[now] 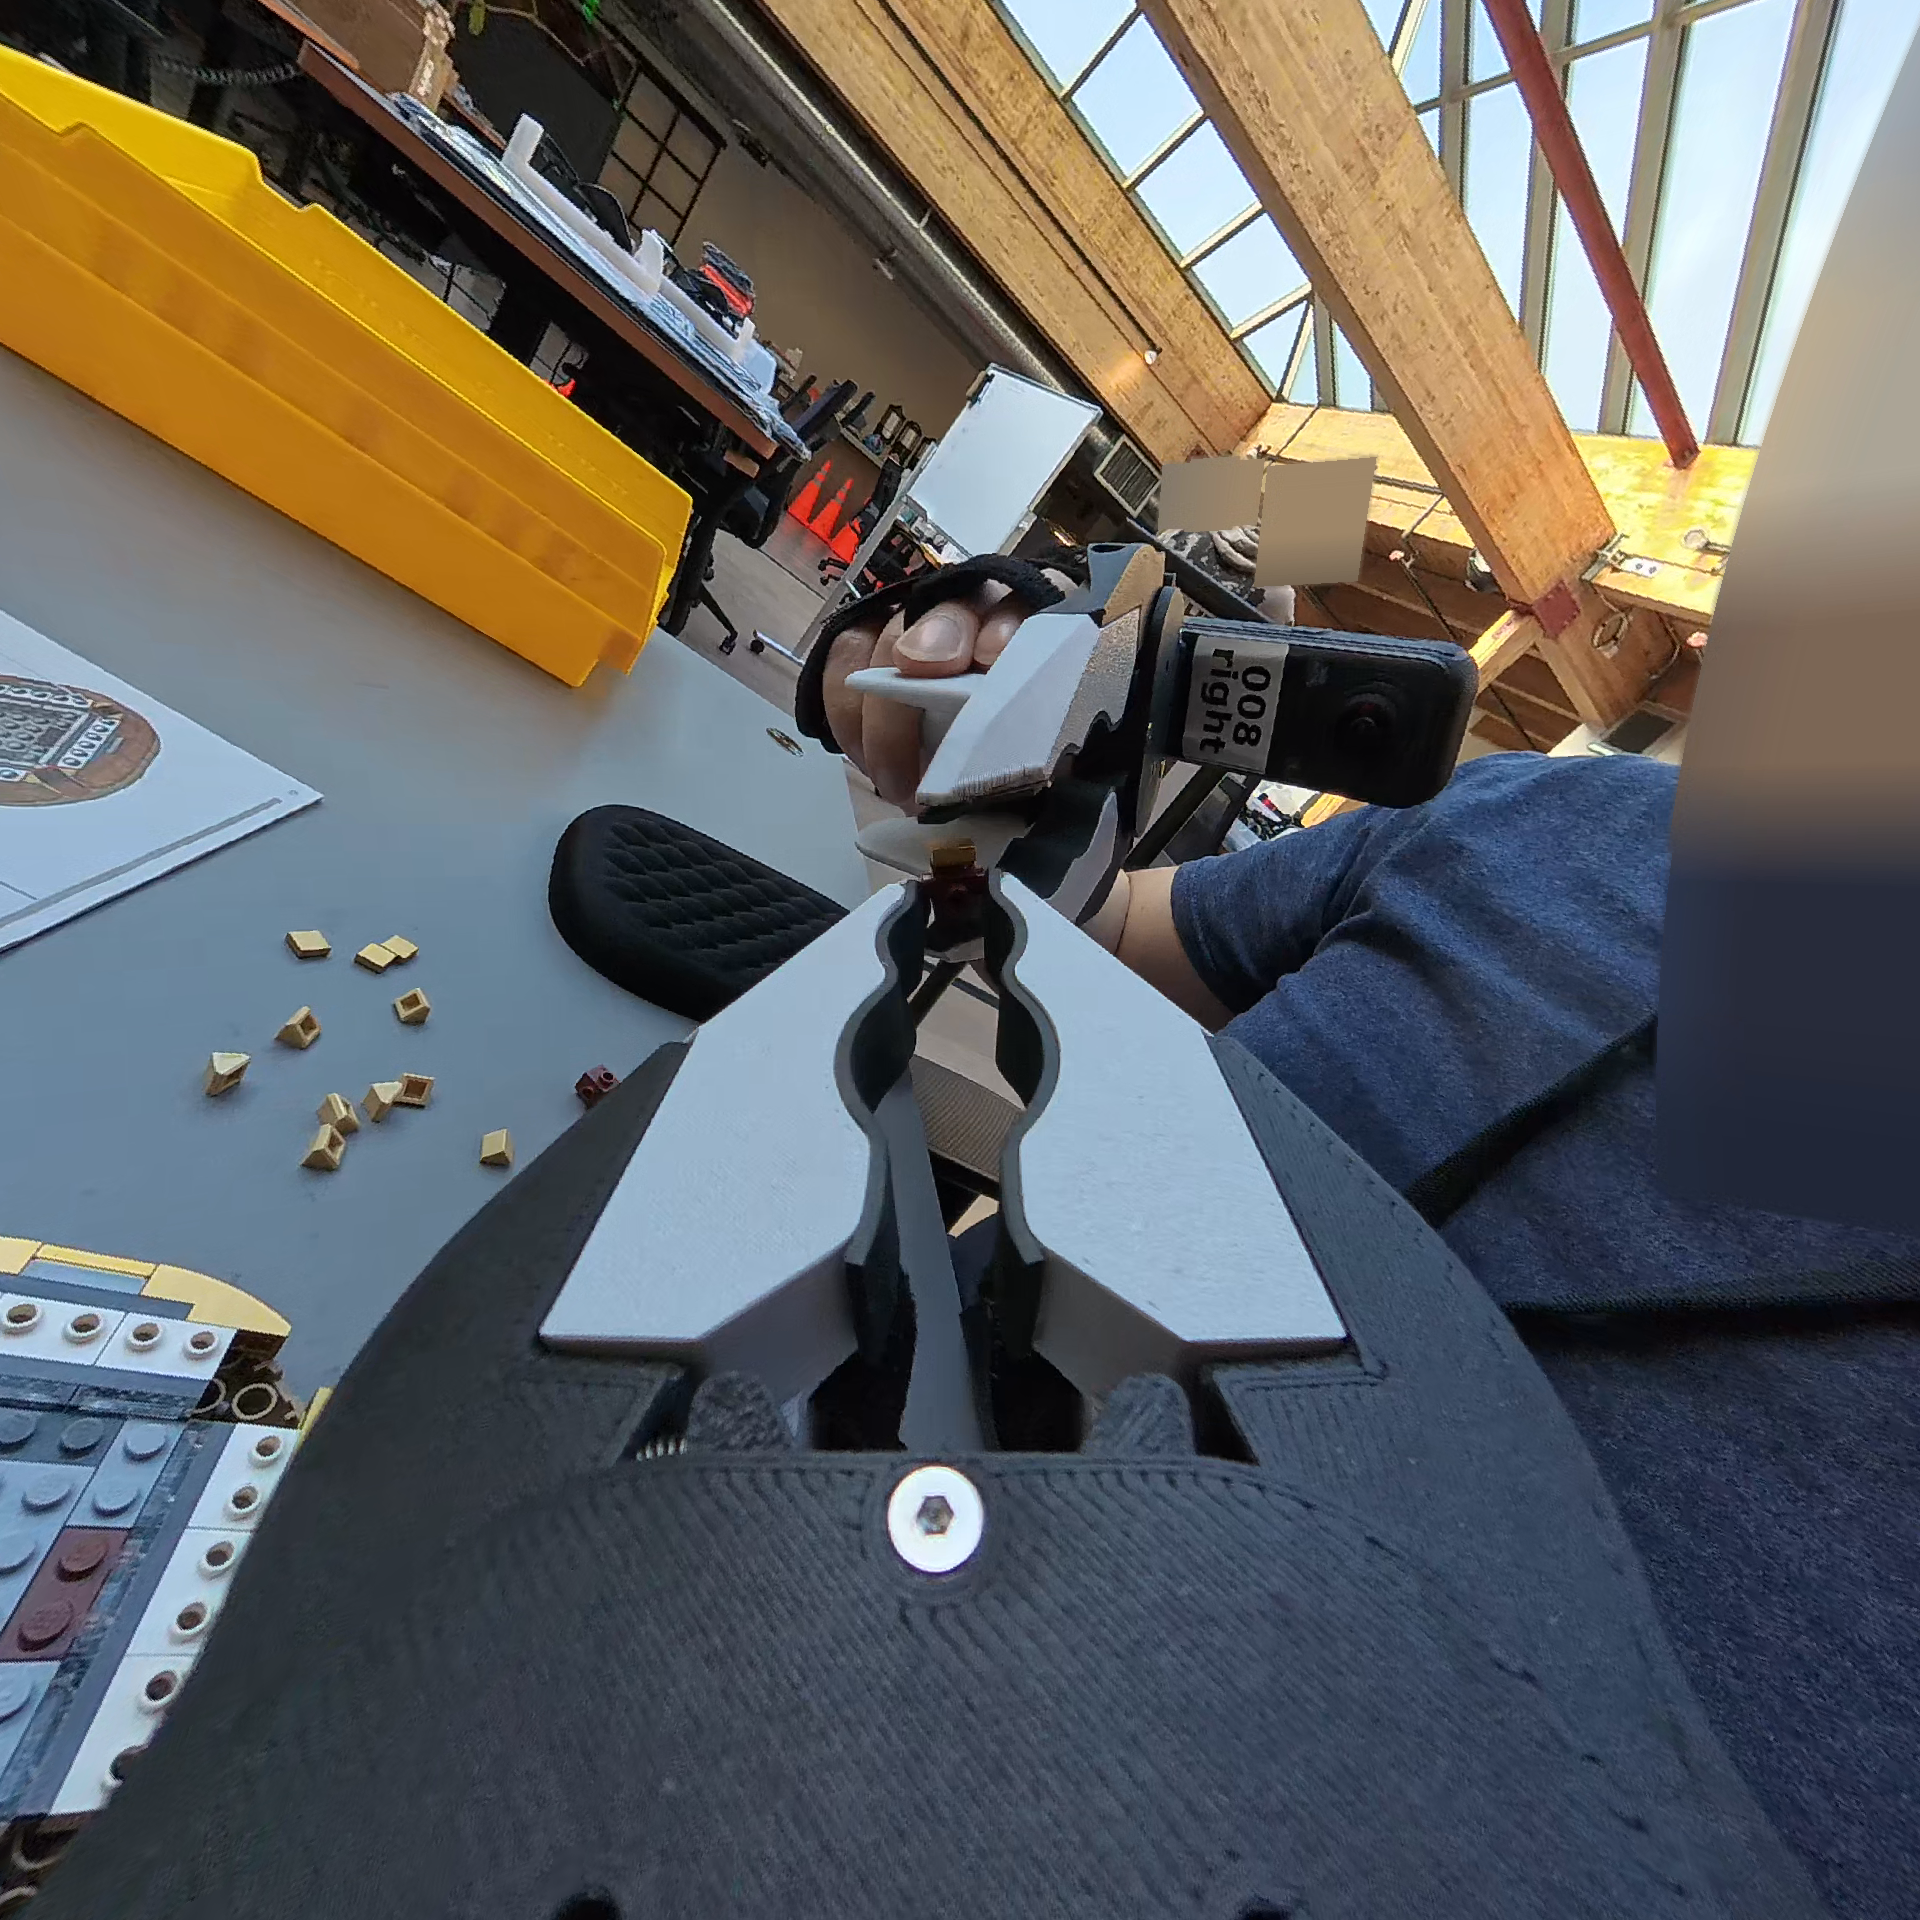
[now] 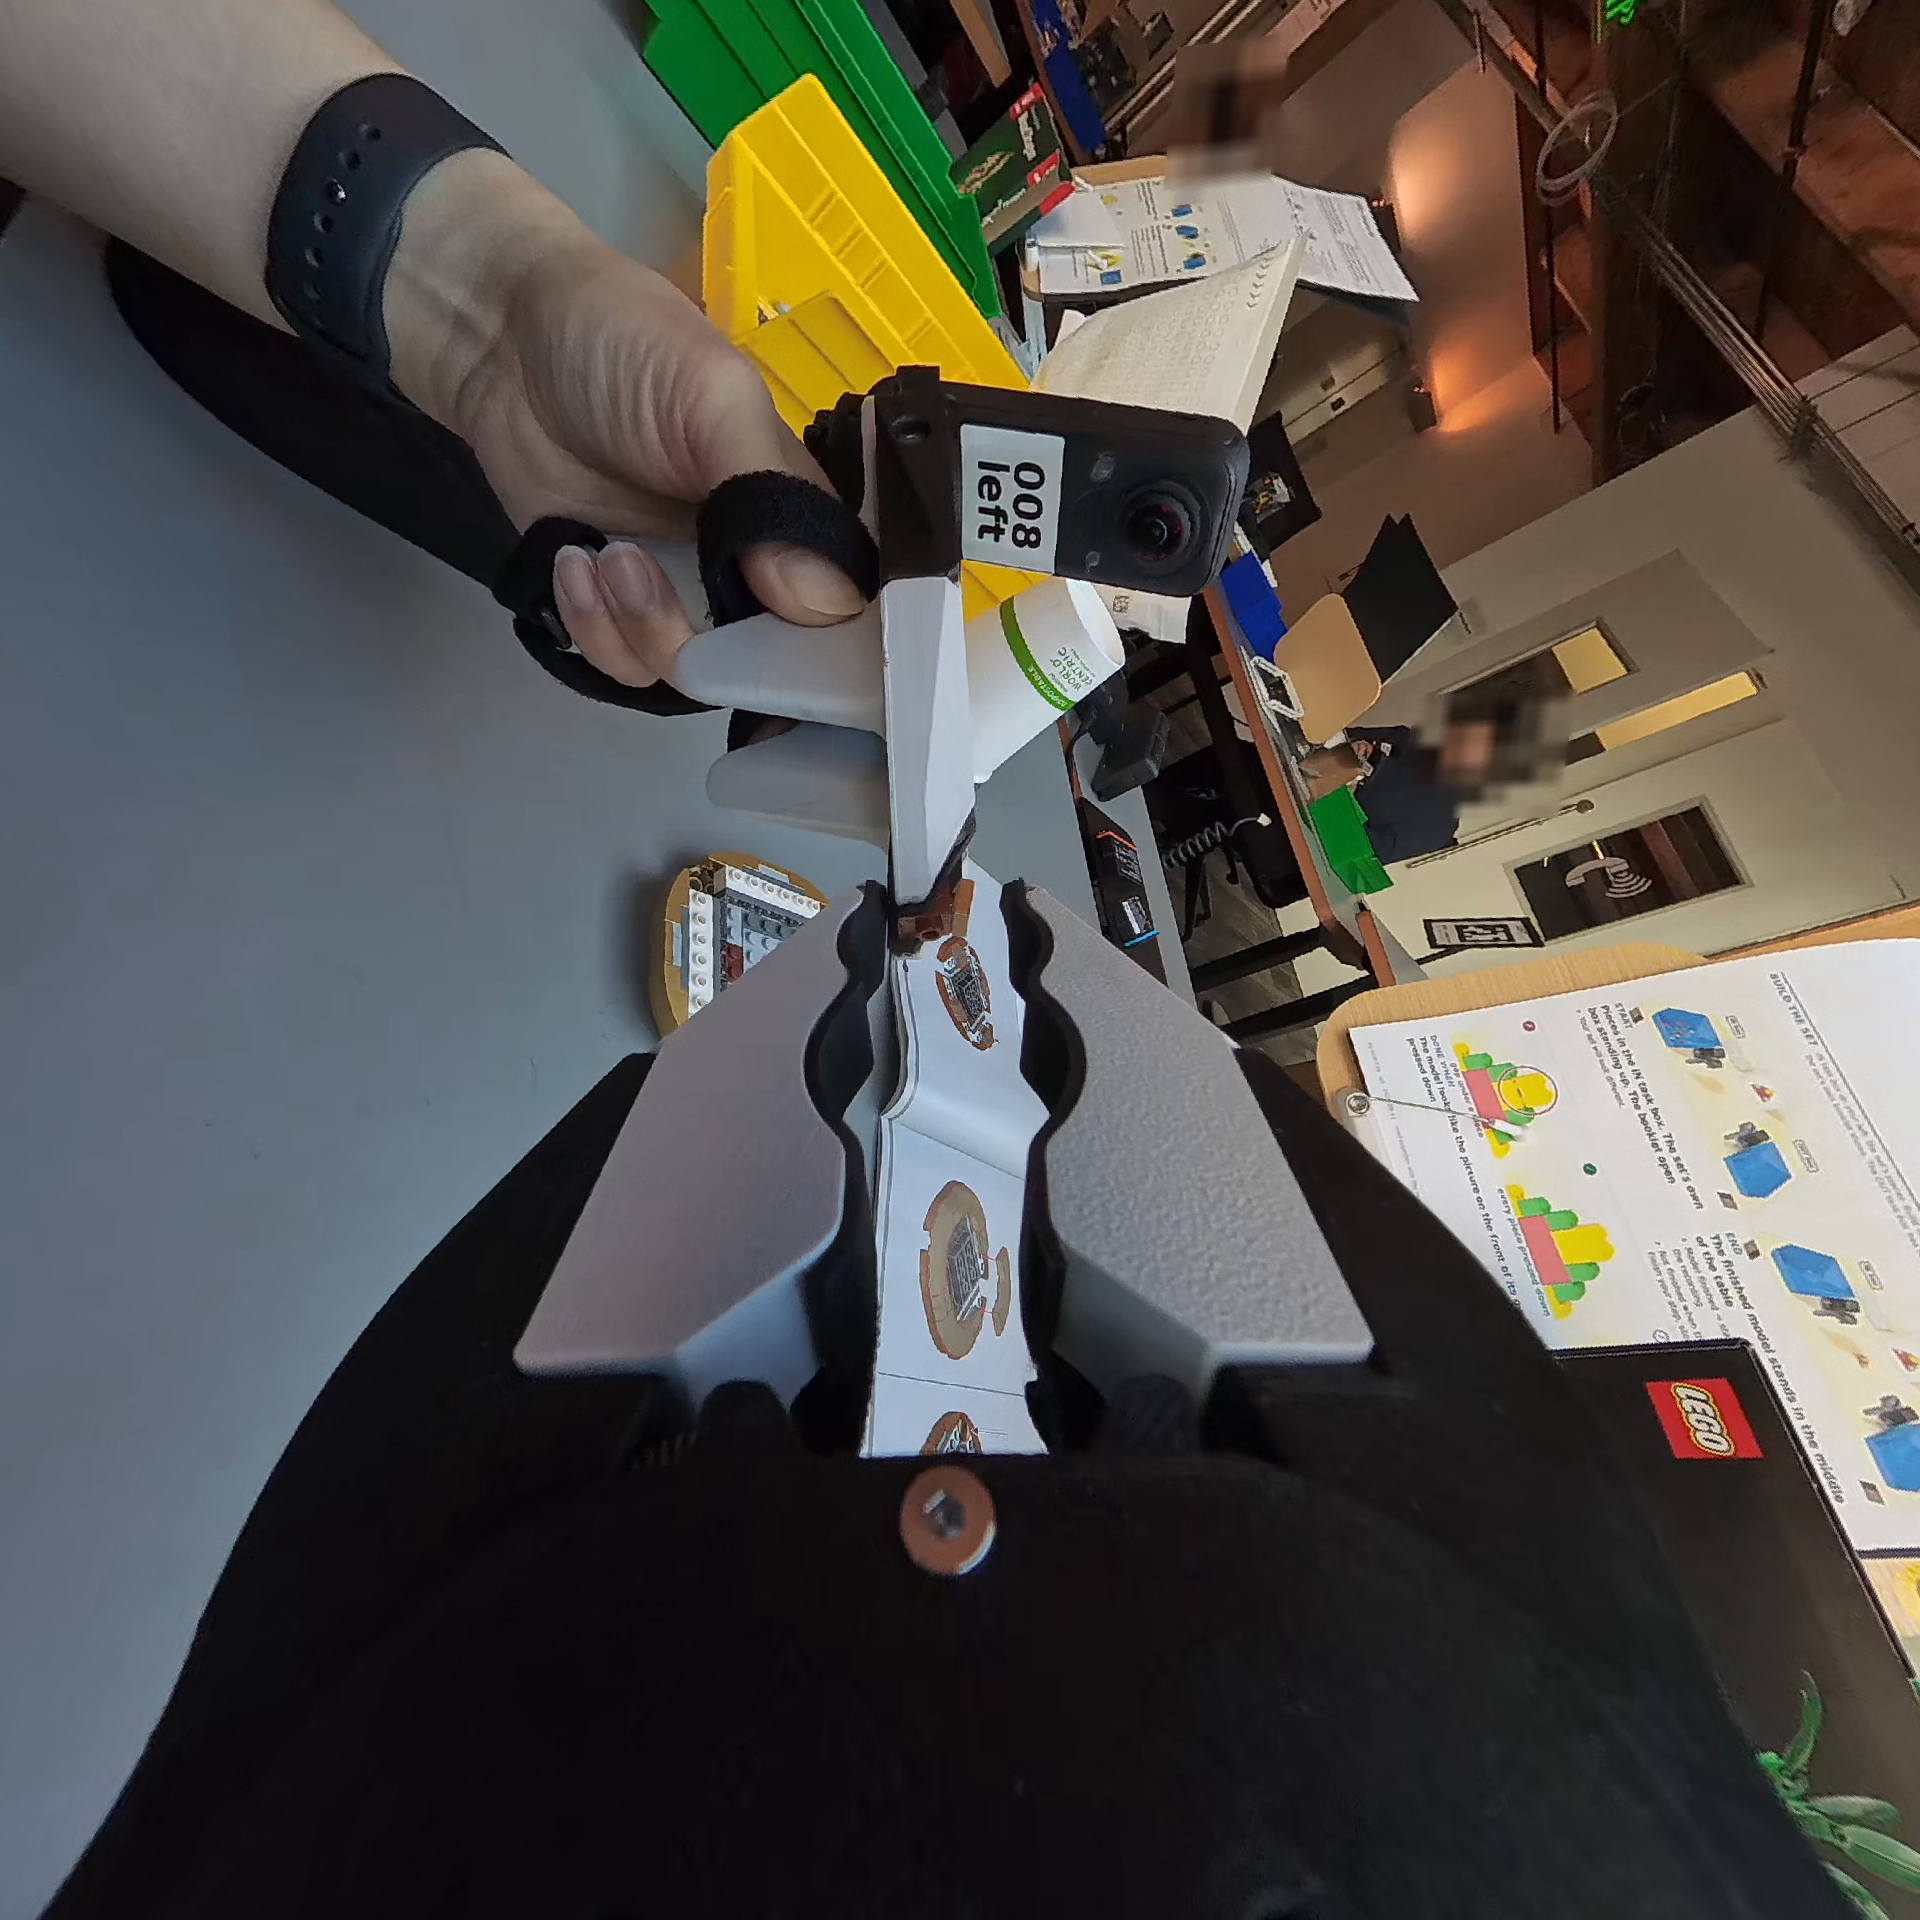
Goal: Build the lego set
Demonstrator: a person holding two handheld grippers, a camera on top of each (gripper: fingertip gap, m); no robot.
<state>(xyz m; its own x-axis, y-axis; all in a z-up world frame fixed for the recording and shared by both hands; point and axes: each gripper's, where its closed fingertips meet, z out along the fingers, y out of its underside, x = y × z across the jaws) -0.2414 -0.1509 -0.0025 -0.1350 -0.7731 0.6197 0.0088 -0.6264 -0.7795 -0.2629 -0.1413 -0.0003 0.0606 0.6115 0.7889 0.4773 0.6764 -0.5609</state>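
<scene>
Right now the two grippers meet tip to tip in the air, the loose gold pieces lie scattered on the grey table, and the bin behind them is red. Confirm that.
Not quite: the bin is yellow, not red, as the left wrist view shows. The rest stands: the left gripper and right gripper meet tip to tip in the air, and the gold pieces lie scattered on the grey table.

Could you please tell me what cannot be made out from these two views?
- Left wrist view: how the gold piece meets the reddish-brown piece; both are tiny between the left gripper and right gripper.
- Left wrist view: the round model is cut off by the edge.
- Right wrist view: the booklet is mostly hidden by gripper fingers.
</scene>
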